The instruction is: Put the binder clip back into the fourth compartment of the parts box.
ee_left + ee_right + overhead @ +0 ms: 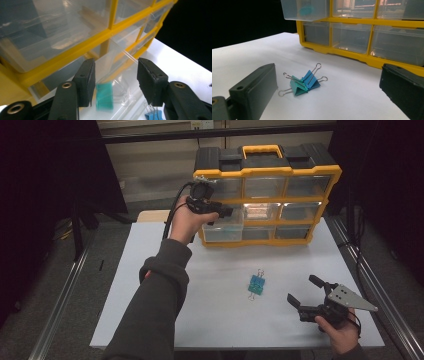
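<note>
My left gripper (226,212) hovers over a clear drawer (224,226) pulled out of the yellow and black organizer (267,170). In the left gripper view its jaws (116,75) stand open. A blurred teal binder clip (104,96) sits below them over the drawer (122,93), beside the left jaw and not pressed by the pads. A blue clip (153,116) peeks in at the bottom edge. My right gripper (300,289) rests open near the table's front right. A teal clip (297,87) and a blue clip (312,80) lie together on the table ahead of it.
The organizer (362,57) stands at the back of the white table (220,320), its other clear drawers pushed in. Dark floor and metal rails border the table on both sides.
</note>
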Demonstrator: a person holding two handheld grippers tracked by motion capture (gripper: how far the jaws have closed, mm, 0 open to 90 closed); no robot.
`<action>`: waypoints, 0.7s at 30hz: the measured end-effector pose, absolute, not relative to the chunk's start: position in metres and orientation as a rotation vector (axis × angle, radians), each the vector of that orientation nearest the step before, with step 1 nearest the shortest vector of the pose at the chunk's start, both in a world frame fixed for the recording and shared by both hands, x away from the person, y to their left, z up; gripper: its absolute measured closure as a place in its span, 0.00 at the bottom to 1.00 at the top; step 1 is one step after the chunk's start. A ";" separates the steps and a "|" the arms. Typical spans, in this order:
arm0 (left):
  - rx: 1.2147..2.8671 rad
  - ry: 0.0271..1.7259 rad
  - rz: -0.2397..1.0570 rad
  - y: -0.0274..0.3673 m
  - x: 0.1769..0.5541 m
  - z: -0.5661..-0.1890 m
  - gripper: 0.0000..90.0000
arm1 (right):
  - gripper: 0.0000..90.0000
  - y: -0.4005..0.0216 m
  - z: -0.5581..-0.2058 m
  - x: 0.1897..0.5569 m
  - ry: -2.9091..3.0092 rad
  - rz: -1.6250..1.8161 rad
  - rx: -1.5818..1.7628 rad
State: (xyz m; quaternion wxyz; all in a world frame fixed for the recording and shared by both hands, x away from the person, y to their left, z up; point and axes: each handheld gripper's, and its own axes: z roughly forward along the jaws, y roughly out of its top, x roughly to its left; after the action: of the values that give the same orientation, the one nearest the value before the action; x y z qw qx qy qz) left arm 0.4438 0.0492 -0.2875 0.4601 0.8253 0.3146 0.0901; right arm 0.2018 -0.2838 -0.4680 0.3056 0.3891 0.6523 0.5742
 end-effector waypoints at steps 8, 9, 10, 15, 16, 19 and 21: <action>2.037 0.739 0.187 0.052 0.432 -0.281 0.35 | 0.01 -0.284 -0.468 0.202 1.726 1.520 1.033; 2.026 0.729 0.171 0.052 0.431 -0.281 0.35 | 0.01 -0.284 -0.468 0.202 1.725 1.519 1.031; 2.031 0.724 0.169 0.053 0.428 -0.280 0.32 | 0.01 -0.284 -0.468 0.202 1.727 1.518 1.033; 2.020 0.703 0.164 0.056 0.418 -0.281 0.22 | 0.01 -0.284 -0.468 0.202 1.733 1.520 1.038; 2.032 0.706 0.169 0.056 0.416 -0.282 0.19 | 0.01 -0.283 -0.468 0.202 1.730 1.520 1.040; 2.023 0.678 0.150 0.057 0.410 -0.284 0.16 | 0.01 -0.284 -0.468 0.202 1.732 1.514 1.037; 2.028 0.664 0.136 0.056 0.405 -0.286 0.15 | 0.01 -0.283 -0.469 0.202 1.728 1.517 1.040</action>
State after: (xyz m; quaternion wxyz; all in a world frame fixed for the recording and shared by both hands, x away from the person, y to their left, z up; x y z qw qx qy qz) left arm 0.4048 0.0562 -0.2858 0.4808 0.8317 0.2721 0.0556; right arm 0.2024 -0.2834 -0.4687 0.3039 0.3924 0.6524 0.5727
